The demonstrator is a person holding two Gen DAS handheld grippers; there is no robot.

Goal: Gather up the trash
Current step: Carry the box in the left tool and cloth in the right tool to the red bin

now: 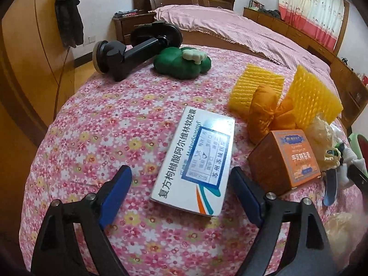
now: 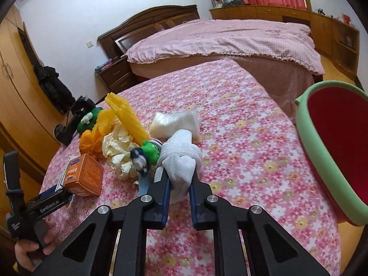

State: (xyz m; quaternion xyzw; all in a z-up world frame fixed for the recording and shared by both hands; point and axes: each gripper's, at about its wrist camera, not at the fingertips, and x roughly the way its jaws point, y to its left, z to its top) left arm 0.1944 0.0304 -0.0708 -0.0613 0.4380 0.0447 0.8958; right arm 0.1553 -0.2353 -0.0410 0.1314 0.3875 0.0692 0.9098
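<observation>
My left gripper (image 1: 179,177) is open, its blue fingers on either side of the near end of a white medicine box (image 1: 195,161) lying flat on the flowered tablecloth. An orange box (image 1: 287,158) stands just right of it; it also shows in the right wrist view (image 2: 84,174). My right gripper (image 2: 179,172) is shut on a knotted white foam net (image 2: 181,161). A red bin with a green rim (image 2: 310,138) stands at the right table edge. Crumpled cream paper (image 2: 119,149), yellow foam nets (image 1: 315,94) and an orange cloth bundle (image 1: 266,110) lie between.
A black suction-cup mount (image 1: 128,55) and a green plush toy (image 1: 181,62) sit at the table's far left. A white plastic packet (image 2: 174,122) and a small green toy (image 2: 150,150) lie ahead of the right gripper. A bed stands behind the table.
</observation>
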